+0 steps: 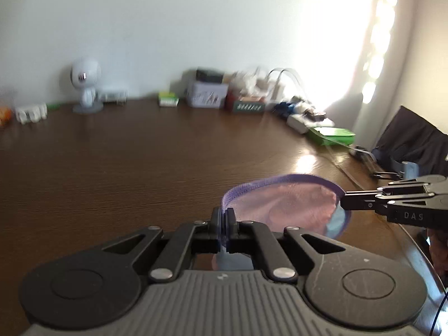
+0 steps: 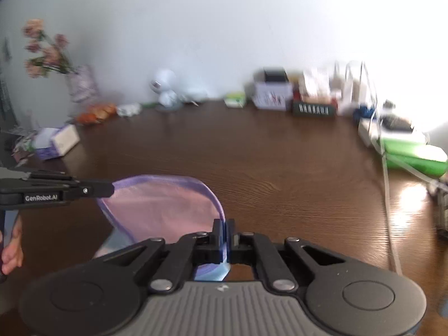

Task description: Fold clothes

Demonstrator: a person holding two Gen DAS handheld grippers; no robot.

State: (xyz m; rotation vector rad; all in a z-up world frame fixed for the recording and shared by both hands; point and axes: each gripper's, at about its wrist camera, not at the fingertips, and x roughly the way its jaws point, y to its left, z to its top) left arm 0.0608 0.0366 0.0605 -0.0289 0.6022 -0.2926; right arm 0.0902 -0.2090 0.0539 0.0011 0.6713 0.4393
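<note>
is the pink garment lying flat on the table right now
No: the pink garment is held up above the table, pinched at its purple hem by the left gripper and right gripper.

wall (image 1: 168, 14): plain white | surface (image 1: 112, 154): dark brown wood grain | light: strong glare on wall beyond right edge (image 2: 406, 56)

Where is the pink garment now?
The pink garment hangs above the brown table, stretched between the left gripper and right gripper.
</note>
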